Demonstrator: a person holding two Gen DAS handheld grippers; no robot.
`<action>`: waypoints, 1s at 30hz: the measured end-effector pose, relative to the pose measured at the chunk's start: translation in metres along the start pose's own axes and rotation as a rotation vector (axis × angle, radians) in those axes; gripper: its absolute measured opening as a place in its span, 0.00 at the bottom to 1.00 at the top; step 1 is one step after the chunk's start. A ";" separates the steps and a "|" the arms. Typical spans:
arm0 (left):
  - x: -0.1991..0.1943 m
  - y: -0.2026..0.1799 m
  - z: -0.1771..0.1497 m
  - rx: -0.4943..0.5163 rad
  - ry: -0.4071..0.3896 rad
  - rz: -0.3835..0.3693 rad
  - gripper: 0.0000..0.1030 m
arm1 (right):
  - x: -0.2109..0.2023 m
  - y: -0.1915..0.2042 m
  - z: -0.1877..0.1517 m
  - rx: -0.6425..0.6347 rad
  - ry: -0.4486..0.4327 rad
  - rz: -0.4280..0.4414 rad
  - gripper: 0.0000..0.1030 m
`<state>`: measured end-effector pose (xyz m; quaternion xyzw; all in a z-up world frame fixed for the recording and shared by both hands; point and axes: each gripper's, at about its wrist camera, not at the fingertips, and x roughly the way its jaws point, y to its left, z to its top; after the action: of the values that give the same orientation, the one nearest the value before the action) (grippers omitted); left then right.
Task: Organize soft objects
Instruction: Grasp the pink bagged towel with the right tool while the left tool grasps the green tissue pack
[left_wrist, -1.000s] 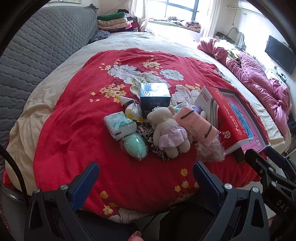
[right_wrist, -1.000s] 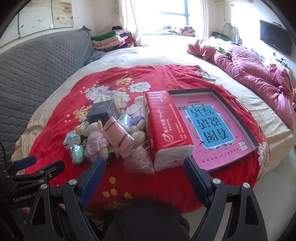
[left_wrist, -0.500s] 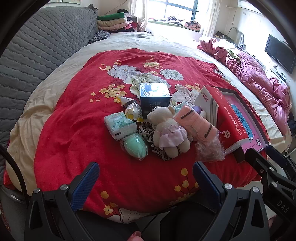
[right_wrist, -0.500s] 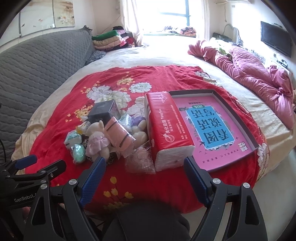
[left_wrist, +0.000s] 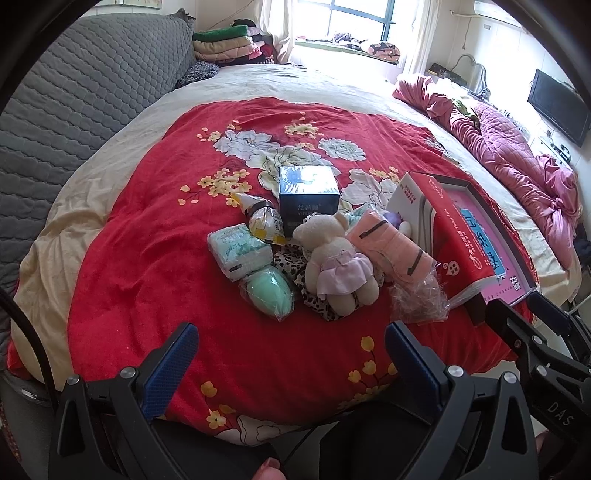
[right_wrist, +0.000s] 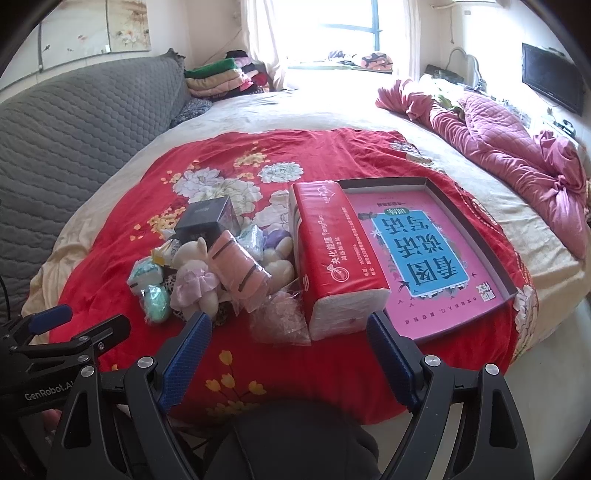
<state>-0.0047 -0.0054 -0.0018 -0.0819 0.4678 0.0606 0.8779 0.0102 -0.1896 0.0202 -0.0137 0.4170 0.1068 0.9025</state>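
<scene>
A heap of soft things lies on the red flowered blanket (left_wrist: 147, 258): a cream teddy bear in a lilac skirt (left_wrist: 334, 262), a rolled pink towel (left_wrist: 391, 247), a mint green sponge in plastic (left_wrist: 267, 291), a white tissue pack (left_wrist: 238, 251) and a leopard-print cloth (left_wrist: 291, 264). The red tissue brick (right_wrist: 332, 258) leans on the pink box lid (right_wrist: 421, 254). My left gripper (left_wrist: 290, 354) hangs open and empty just short of the heap. In front of the tissue brick, my right gripper (right_wrist: 288, 349) stands open and empty.
A dark blue box (left_wrist: 308, 195) stands behind the heap, a small snack bag (left_wrist: 264, 221) beside it. Crumpled clear plastic (right_wrist: 282, 321) lies in front of the towel. A pink quilt (right_wrist: 517, 147) is bunched at the right; folded clothes (right_wrist: 221, 79) are stacked at the grey headboard.
The right wrist view has crept slightly forward toward the bed. The left gripper and every object on the blanket stay where they were.
</scene>
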 end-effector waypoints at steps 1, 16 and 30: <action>0.001 0.001 0.000 -0.002 0.002 0.000 0.98 | 0.000 0.000 0.000 0.001 0.000 -0.001 0.84; 0.034 0.068 0.010 -0.166 0.075 -0.060 0.98 | 0.034 0.026 0.017 -0.144 0.016 -0.016 0.84; 0.106 0.103 0.050 -0.252 0.195 -0.087 0.98 | 0.084 0.052 0.026 -0.311 0.036 -0.107 0.84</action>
<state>0.0759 0.1084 -0.0714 -0.2171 0.5357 0.0728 0.8128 0.0723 -0.1206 -0.0233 -0.1774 0.4101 0.1214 0.8864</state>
